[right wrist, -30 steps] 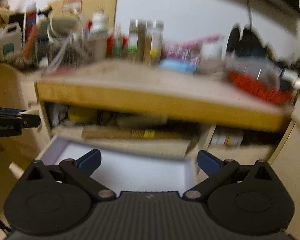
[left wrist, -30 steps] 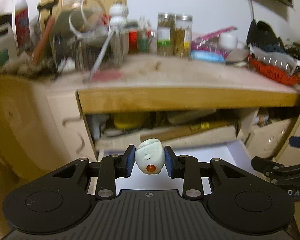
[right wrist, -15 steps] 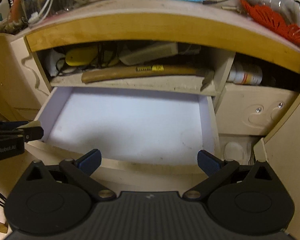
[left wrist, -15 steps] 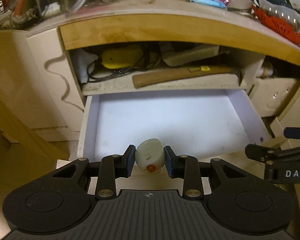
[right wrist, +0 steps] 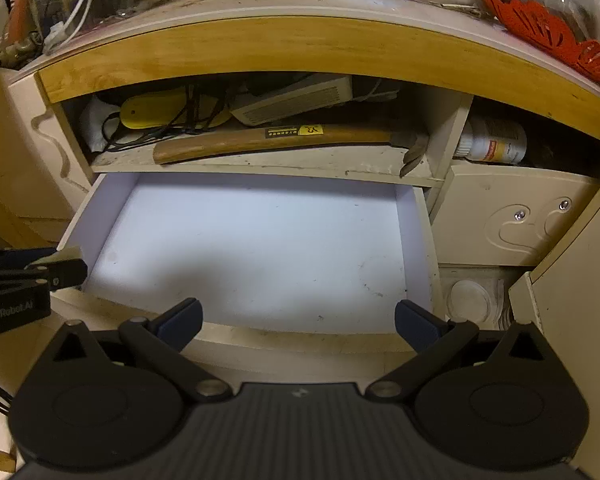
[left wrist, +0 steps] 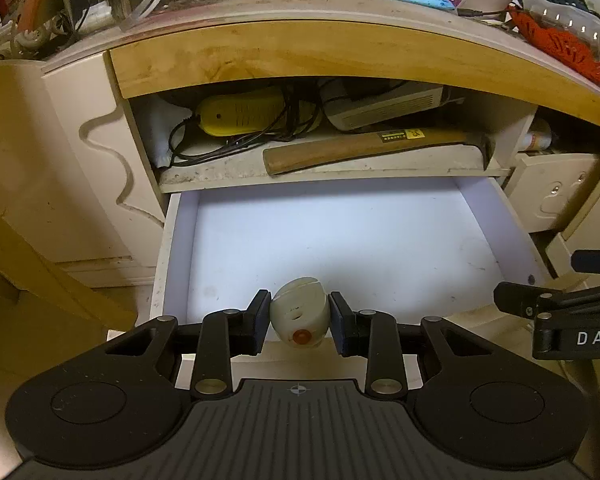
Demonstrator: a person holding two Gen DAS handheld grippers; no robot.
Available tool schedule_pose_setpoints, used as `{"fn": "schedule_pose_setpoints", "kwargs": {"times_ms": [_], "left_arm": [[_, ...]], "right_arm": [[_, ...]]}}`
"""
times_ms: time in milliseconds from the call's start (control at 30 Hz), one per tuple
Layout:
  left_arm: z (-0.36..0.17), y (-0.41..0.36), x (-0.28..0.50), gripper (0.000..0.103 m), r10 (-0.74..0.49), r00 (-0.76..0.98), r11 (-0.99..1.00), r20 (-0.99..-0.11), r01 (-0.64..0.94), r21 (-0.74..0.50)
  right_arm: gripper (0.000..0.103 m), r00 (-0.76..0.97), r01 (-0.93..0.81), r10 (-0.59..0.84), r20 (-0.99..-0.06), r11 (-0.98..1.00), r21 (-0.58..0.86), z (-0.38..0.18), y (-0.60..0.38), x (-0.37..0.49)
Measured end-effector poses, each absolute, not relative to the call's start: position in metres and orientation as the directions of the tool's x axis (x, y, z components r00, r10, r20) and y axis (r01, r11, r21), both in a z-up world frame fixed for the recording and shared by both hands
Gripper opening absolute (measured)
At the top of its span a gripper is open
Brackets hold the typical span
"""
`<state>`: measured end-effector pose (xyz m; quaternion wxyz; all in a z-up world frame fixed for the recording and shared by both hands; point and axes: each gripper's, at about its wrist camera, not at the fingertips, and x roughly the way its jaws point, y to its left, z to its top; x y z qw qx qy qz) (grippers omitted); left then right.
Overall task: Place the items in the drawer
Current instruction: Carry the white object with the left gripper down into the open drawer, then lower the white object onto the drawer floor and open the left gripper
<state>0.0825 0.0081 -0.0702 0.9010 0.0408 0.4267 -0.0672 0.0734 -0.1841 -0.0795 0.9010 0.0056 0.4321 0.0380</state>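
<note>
My left gripper [left wrist: 299, 320] is shut on a small pale rounded plastic item with an orange button [left wrist: 300, 317]. It holds the item above the front edge of the open drawer [left wrist: 340, 248], whose white floor is bare. My right gripper [right wrist: 297, 320] is open and empty, above the drawer's front edge [right wrist: 300, 340]. The drawer floor also shows in the right wrist view [right wrist: 251, 248]. Each gripper shows at the side of the other's view: the right one [left wrist: 556, 312], the left one [right wrist: 27, 276].
An open shelf above the drawer holds a hammer [left wrist: 372, 146], a yellow device with black cords [left wrist: 239, 114] and a grey box [left wrist: 380, 106]. The cluttered desktop [left wrist: 300, 4] overhangs it. A closed drawer [right wrist: 512, 216] sits to the right, a bottle [right wrist: 492, 142] above it.
Both views dropped from the desktop to look down into the open drawer. My left gripper carried the item nearer the drawer's front edge. My right gripper stayed open.
</note>
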Motion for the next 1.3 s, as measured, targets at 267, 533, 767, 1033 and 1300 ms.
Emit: {"fn": "schedule_pose_setpoints", "kwargs": {"times_ms": [267, 533, 767, 1033, 1300], "left_arm": [[-0.085, 0.006, 0.101, 0.03, -0.085, 0.611, 0.987, -0.787, 0.158, 0.016], [-0.104, 0.008, 0.125, 0.03, -0.079, 0.583, 0.984, -0.809, 0.177, 0.031], [-0.123, 0.005, 0.146, 0.03, -0.076, 0.557, 0.982, -0.827, 0.184, 0.033], [-0.148, 0.006, 0.166, 0.03, -0.069, 0.523, 0.984, -0.85, 0.174, 0.027], [-0.167, 0.011, 0.184, 0.03, -0.062, 0.463, 0.988, -0.884, 0.152, 0.011]], "right_arm": [[0.103, 0.611, -0.063, 0.061, -0.789, 0.998, 0.028, -0.09, -0.183, 0.09], [0.103, 0.577, -0.047, 0.043, -0.815, 0.999, 0.02, -0.107, -0.186, 0.113], [0.103, 0.556, -0.05, 0.037, -0.83, 0.999, 0.012, -0.121, -0.184, 0.131], [0.103, 0.534, -0.05, 0.034, -0.845, 0.999, 0.009, -0.136, -0.183, 0.151], [0.103, 0.509, -0.073, 0.034, -0.86, 0.997, -0.004, -0.153, -0.175, 0.164]]}}
